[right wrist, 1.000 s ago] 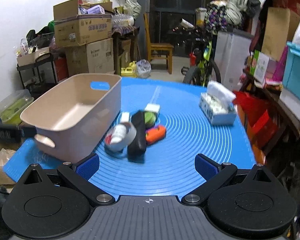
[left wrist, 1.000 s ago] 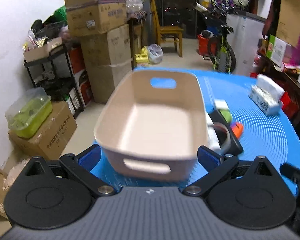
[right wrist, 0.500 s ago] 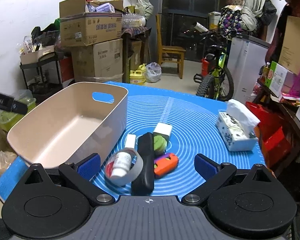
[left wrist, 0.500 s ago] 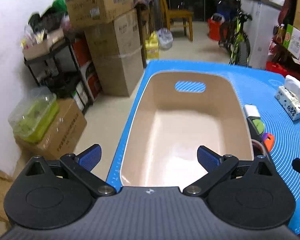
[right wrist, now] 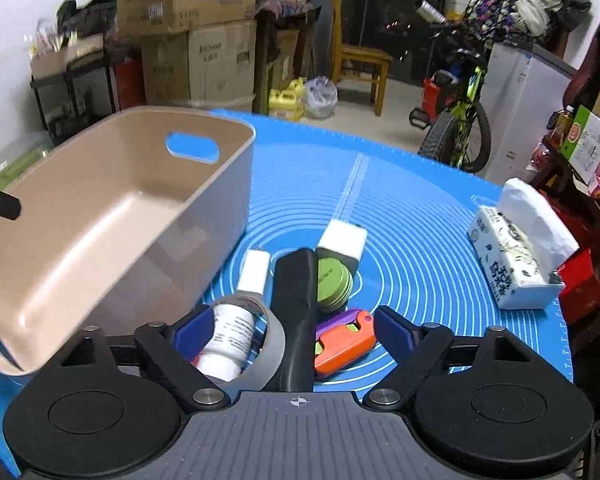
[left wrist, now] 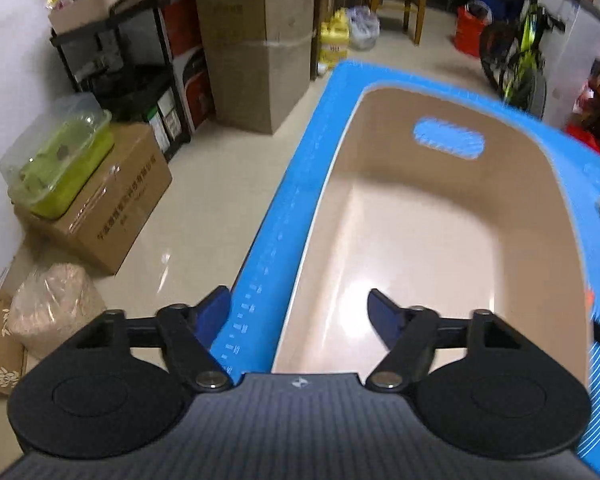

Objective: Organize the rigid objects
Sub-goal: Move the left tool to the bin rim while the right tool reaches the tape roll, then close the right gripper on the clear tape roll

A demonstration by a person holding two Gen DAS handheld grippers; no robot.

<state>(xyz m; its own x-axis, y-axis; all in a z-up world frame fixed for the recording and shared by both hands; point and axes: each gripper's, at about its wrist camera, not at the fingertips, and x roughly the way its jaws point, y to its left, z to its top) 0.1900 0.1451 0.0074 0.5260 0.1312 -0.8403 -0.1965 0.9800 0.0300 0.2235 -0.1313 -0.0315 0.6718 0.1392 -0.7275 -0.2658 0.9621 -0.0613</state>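
The right tongs (right wrist: 290,326) are spread wide, gripping nothing, directly over the black case (right wrist: 294,312), whose long axis runs straight away between the fingers. The left tongs (left wrist: 298,312), likewise released, straddle the beige bin's (left wrist: 440,240) left rim on the worktop (right wrist: 420,216).

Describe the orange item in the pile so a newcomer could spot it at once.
On the blue mat, right of the beige bin, sits a small pile. The orange item lies on the pile's near right side, against the long black case: the only orange piece, with purple and green trim.
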